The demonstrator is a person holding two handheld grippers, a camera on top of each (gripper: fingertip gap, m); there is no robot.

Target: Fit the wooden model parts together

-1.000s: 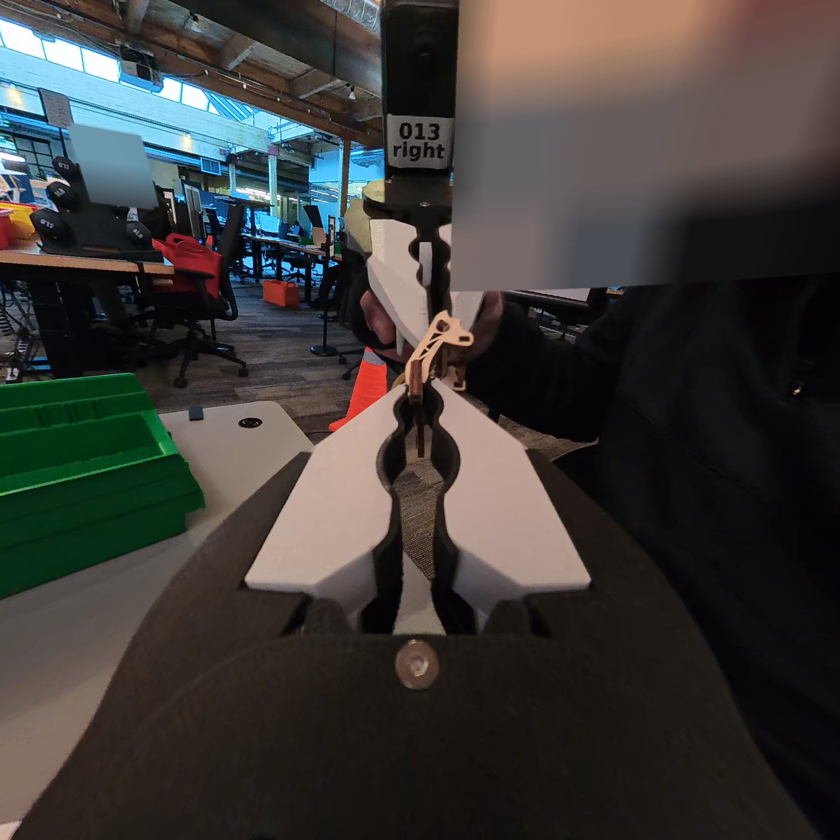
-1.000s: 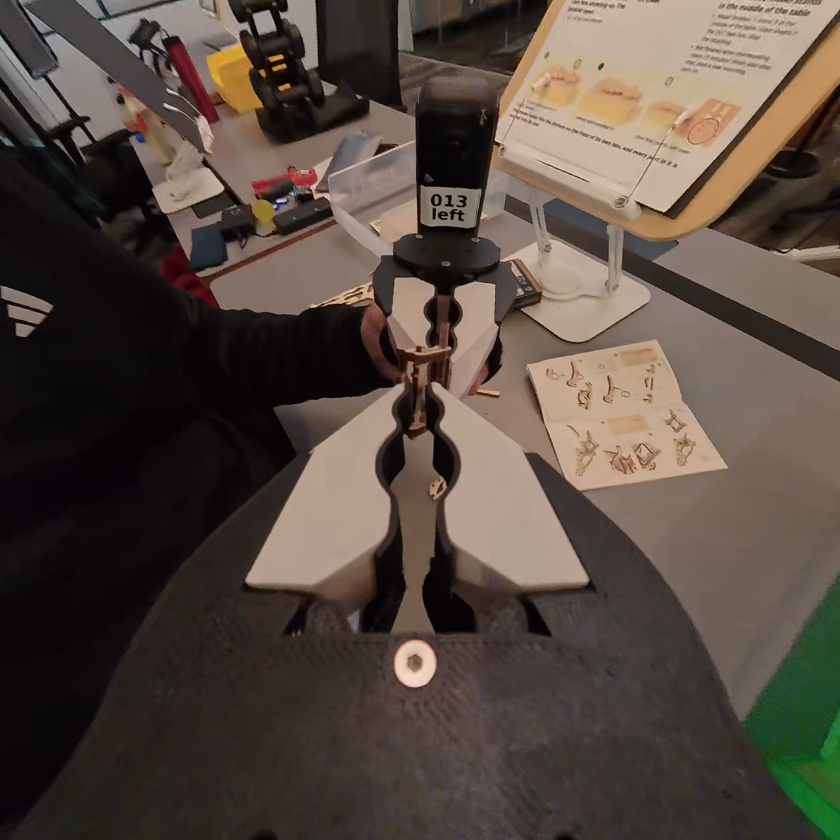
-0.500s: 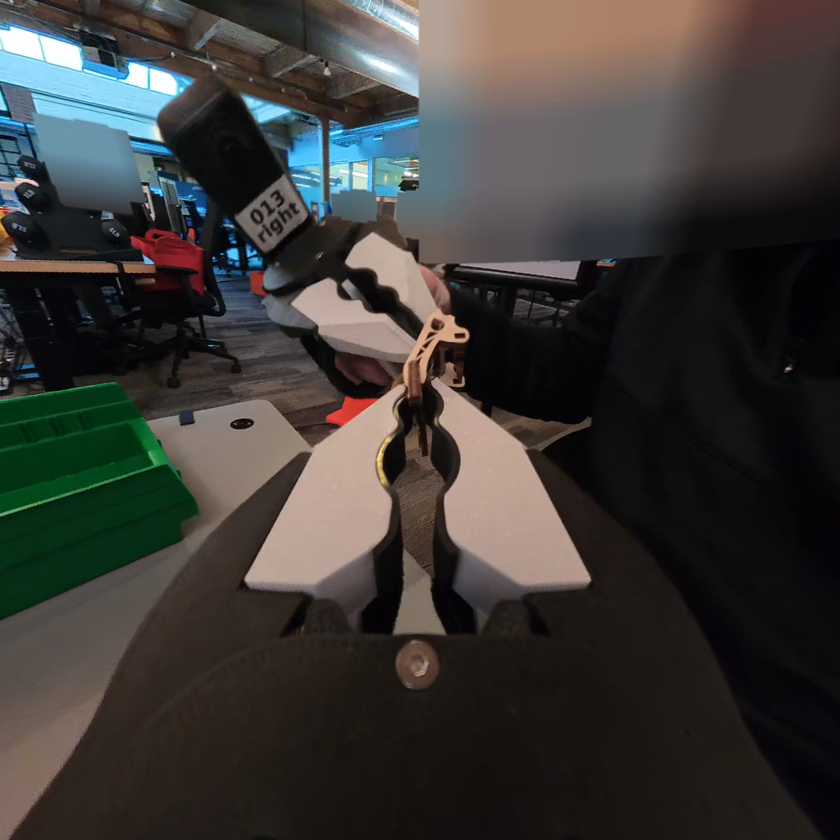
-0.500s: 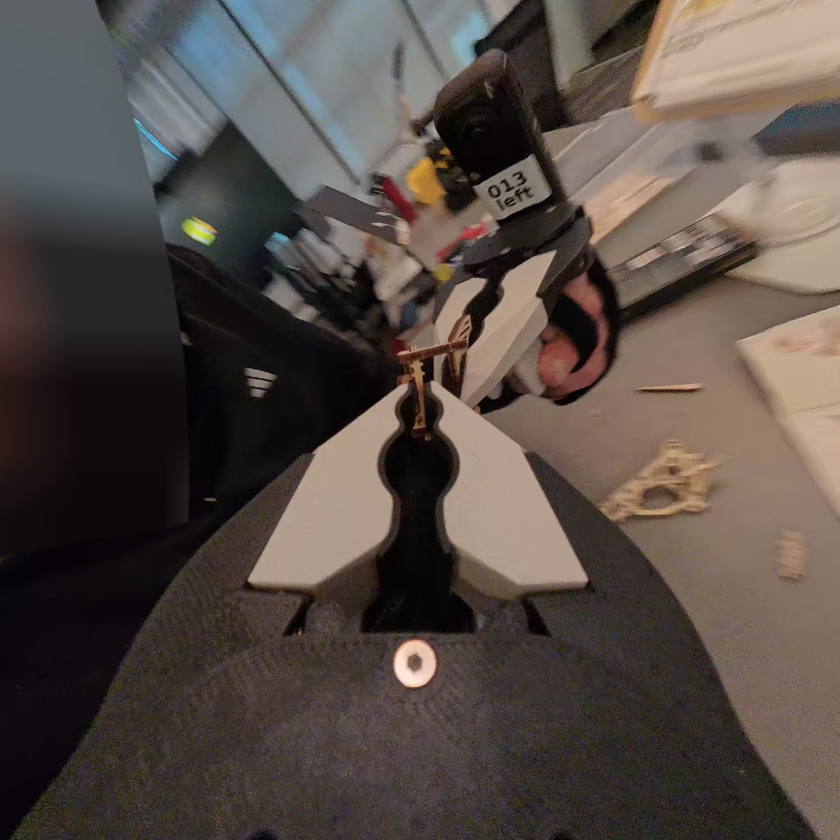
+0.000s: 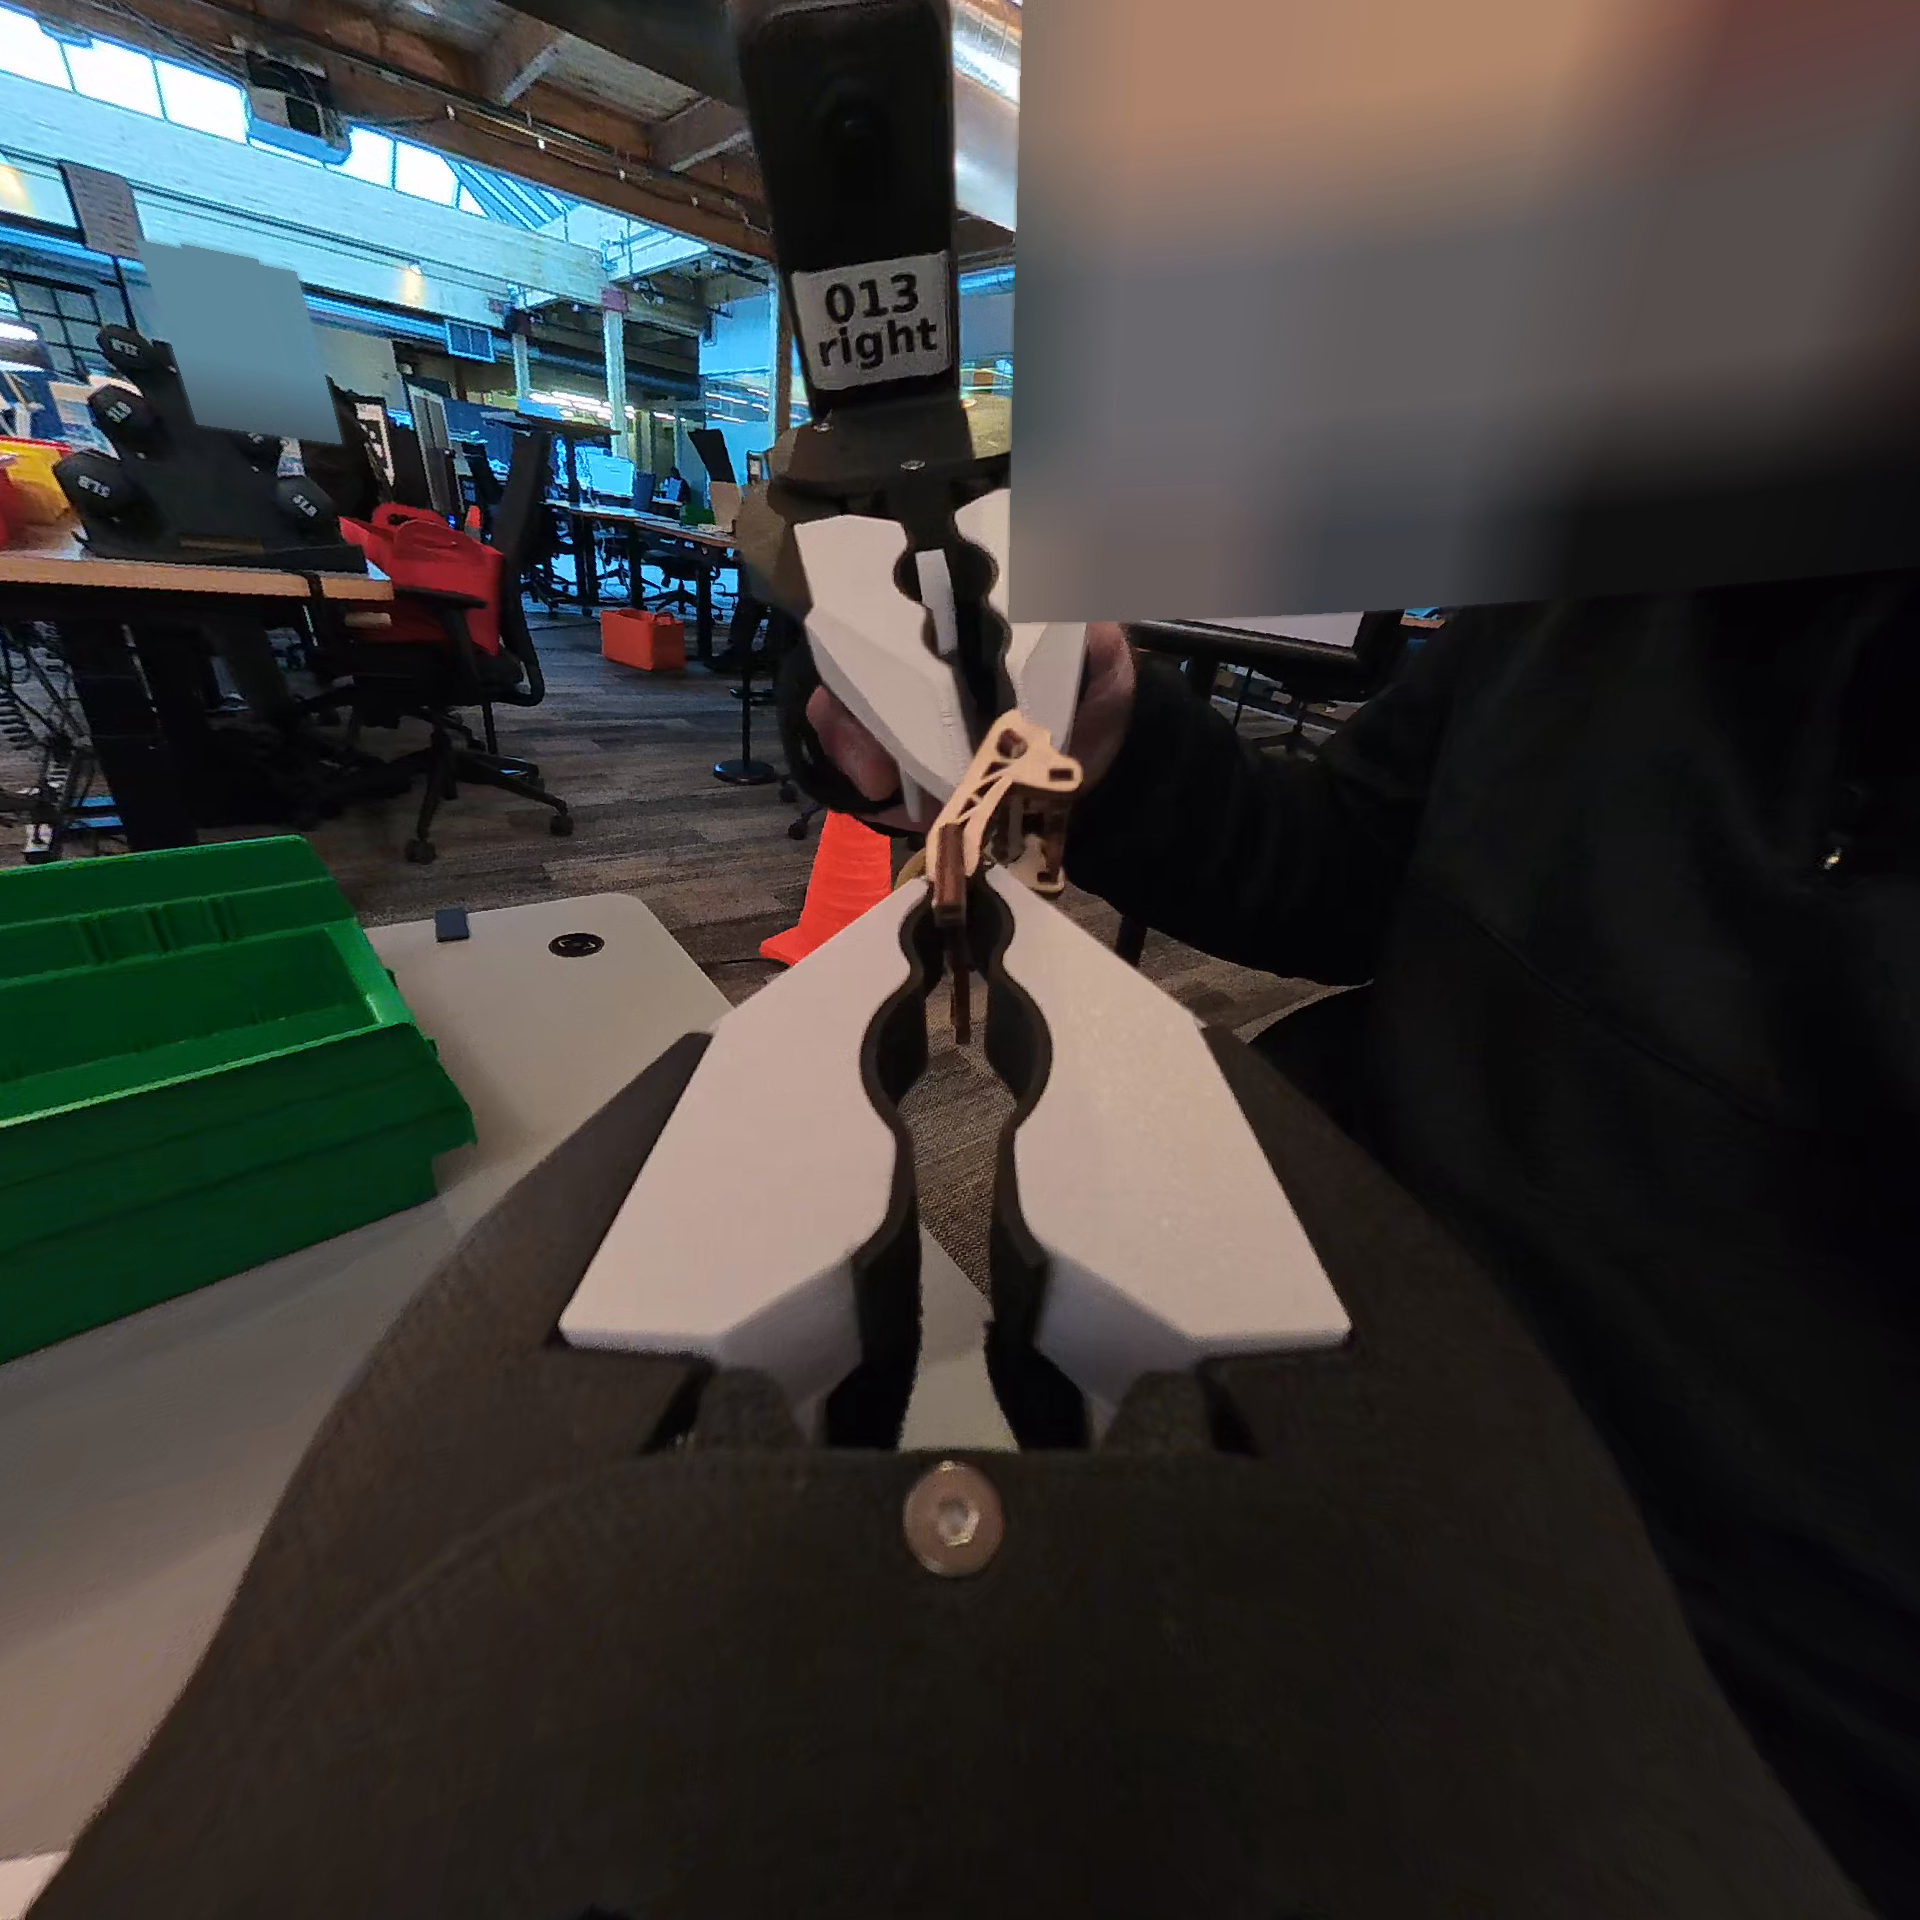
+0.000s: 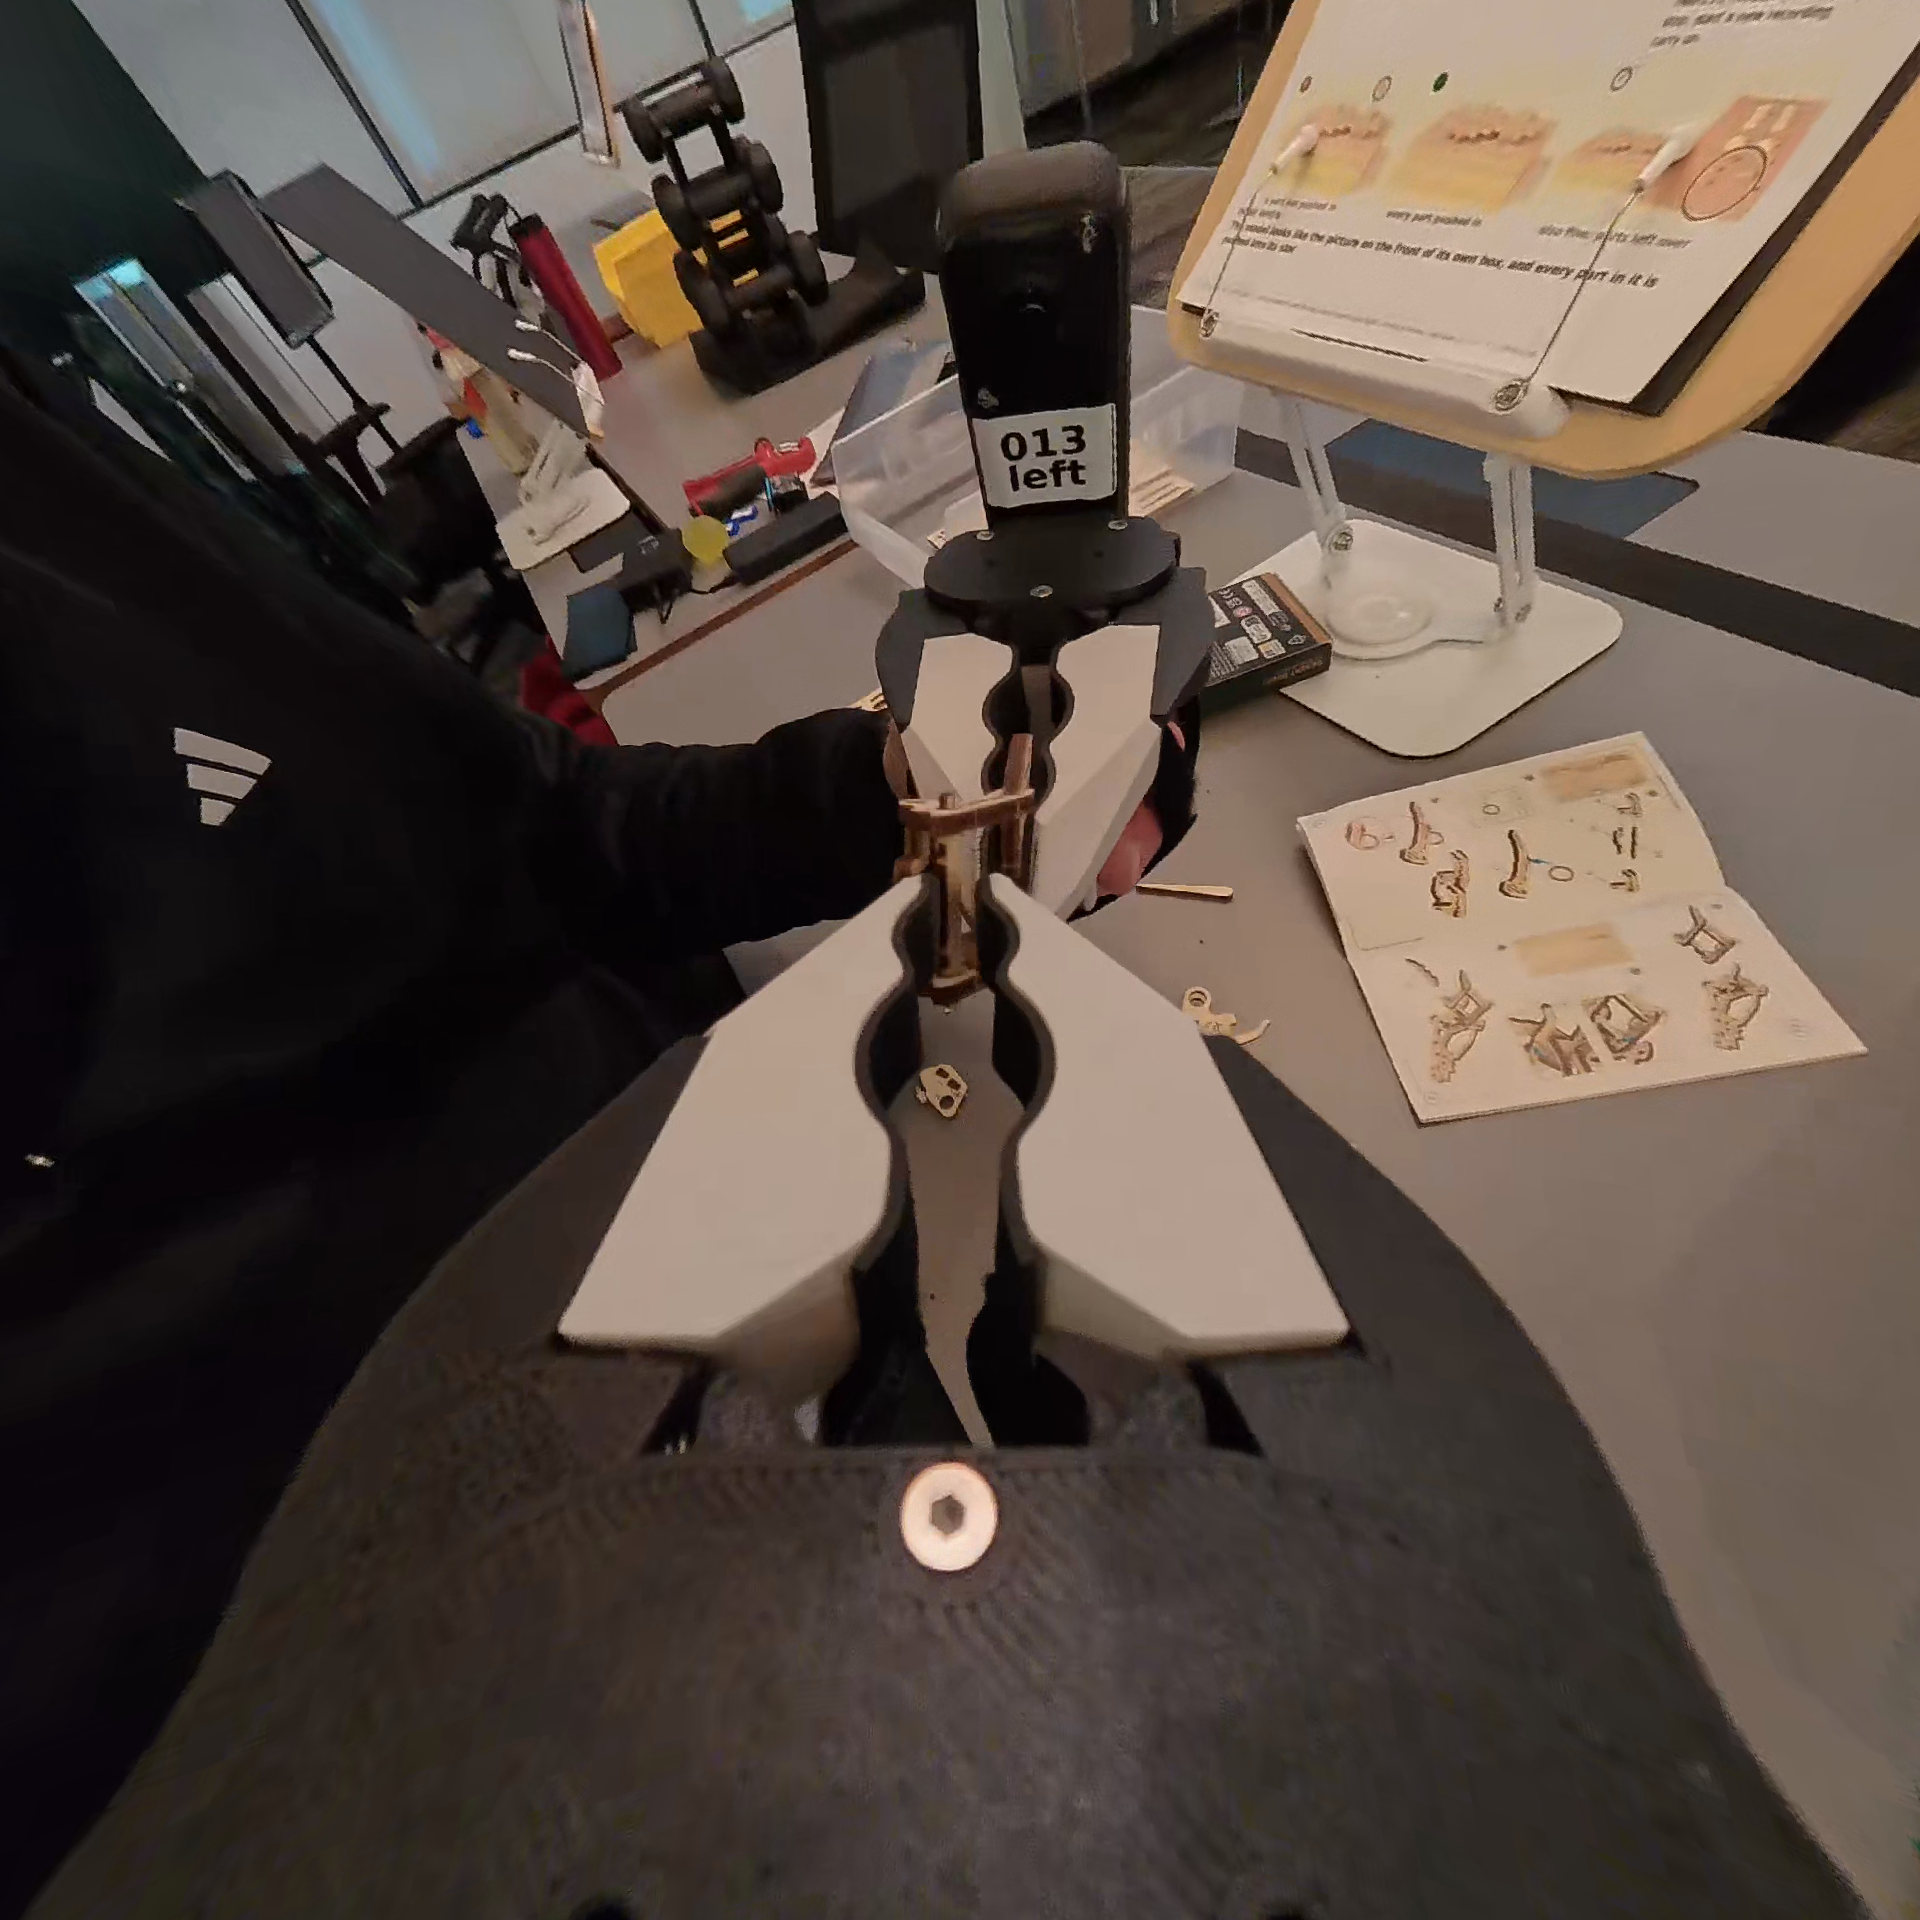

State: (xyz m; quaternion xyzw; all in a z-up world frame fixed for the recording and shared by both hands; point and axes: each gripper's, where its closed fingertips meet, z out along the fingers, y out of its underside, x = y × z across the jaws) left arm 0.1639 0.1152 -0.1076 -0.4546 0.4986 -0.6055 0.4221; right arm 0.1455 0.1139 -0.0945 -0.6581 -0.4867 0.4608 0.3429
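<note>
Wooden model (image 6: 961, 883) sits mid-frame above the table (image 6: 1558, 1299), left gripper (image 5: 951, 894) and right gripper (image 6: 951, 914) both clamped on it tip to tip; joining step looks underway, next a steady squeeze together

The wooden model (image 5: 1003, 805) is hanging in the air above the table, pinched between the tips of 2 grippers that are facing each other. It is showing as a pale, laser-cut assembly of thin plywood pieces with cut-out holes and dark edges. A thin wooden strip (image 5: 958, 977) is pointing back between the near fingers. Loose wooden parts (image 6: 1224, 1013) are lying flat on the grey table (image 6: 1558, 1299) below.
</note>
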